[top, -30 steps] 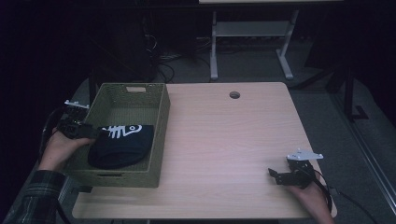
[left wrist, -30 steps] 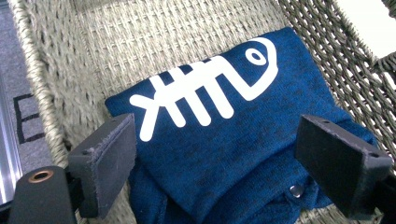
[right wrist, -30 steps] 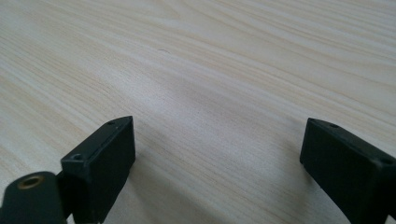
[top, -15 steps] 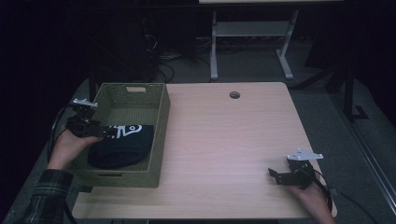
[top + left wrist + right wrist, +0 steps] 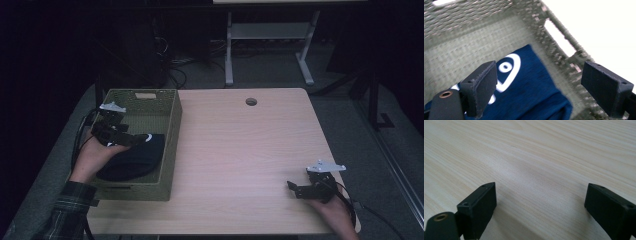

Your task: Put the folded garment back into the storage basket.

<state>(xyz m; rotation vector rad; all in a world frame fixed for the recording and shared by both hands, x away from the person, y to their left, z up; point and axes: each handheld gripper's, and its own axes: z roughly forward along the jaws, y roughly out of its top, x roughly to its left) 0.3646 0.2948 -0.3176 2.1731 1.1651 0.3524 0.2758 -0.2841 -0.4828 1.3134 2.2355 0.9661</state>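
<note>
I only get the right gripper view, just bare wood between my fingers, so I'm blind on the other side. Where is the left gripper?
Observer: The left gripper is over the green basket at the table's left edge.
Operator: Is it holding anything?
Observer: No, its fingers stand wide apart with nothing between them.
Operator: What's in the basket?
Observer: A dark blue cloth with a white print lies on the bottom.
Operator: And where am I?
Observer: The right gripper sits low near the table's front right corner, far from the basket.
</note>
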